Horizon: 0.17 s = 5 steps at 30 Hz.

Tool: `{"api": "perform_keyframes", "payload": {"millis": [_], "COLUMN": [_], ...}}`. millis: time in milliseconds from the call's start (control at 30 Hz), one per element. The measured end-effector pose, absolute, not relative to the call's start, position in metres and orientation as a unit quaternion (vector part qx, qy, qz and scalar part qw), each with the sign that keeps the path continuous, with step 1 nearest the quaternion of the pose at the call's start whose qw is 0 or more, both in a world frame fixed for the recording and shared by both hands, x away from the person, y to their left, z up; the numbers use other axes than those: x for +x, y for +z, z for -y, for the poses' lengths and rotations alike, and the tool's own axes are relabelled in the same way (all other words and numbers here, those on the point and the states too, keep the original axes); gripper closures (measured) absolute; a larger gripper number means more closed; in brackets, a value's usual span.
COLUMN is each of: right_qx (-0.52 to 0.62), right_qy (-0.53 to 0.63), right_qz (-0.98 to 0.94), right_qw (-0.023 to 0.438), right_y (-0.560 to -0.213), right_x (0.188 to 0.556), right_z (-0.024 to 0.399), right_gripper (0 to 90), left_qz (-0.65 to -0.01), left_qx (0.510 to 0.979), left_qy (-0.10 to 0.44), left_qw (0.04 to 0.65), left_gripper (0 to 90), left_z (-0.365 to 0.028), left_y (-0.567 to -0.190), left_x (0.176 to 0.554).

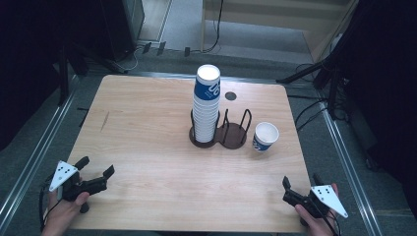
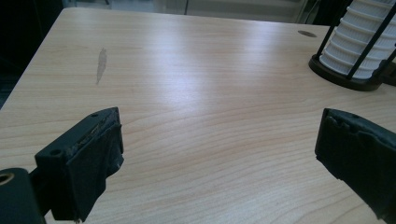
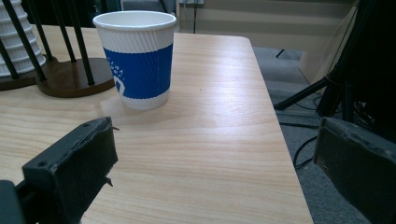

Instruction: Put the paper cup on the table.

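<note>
**Both grippers wait at the near edge, single paper cup standing by the rack**

At the near left corner of the pale wood-grain counter [image 1: 147,147], the left gripper [image 1: 96,167] is held in a hand [image 1: 61,214], its jaws spread wide apart with nothing between them. In the left gripper view bare wood lies between the two black jaws. At the near right corner the right gripper [image 1: 299,186] sits in the other hand [image 1: 319,221], partly over the counter's right edge; its jaws also stand wide apart and empty, as the right gripper view shows, with one jaw over the wood and the other out past the edge above the grey floor [image 3: 322,196].

Farther in, towards the right edge, stands the single ribbed paper cup with a white rim and a blue band [image 1: 265,136]. It is upright, mouth open to the top, its inside white and empty. The blue band wraps the middle of the wall and carries a small white pattern; the rim and the foot are white. In the right gripper view the cup [image 3: 136,58] stands ahead of the left jaw, apart from it.

Just beside the cup, nearer the counter's middle, is the dark round-based wire cup rack [image 1: 231,132]. Its left bay holds a tall stack of nested white ribbed cups topped by a blue-banded one [image 1: 206,105]; its right bay, next to the single cup, is empty. Cup and rack base are close but not touching.
</note>
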State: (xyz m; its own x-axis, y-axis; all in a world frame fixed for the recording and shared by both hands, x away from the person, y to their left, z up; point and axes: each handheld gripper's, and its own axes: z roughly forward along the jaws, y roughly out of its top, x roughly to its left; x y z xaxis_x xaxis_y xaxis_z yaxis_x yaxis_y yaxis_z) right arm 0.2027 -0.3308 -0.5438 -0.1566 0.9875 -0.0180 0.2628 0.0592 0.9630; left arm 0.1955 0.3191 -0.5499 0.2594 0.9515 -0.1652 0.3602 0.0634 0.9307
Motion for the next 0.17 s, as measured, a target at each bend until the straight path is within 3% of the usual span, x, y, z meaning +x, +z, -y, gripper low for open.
{"api": "perform_keyframes", "payload": {"millis": [167], "right_qx": [0.511], "right_qy": [0.45], "right_qz": [-0.619], "right_qw": [0.391], "right_y": [-0.5446], "right_x": [0.2014], "right_z": [0.3299], "right_gripper": [0.0], "left_qz": [-0.534], "left_qx": [0.614], "left_qy": [0.297], "left_qw": [0.501], "left_gripper": [1.7], "left_z": [-0.3177], "left_y": [-0.5505], "left_x": [0.2]}}
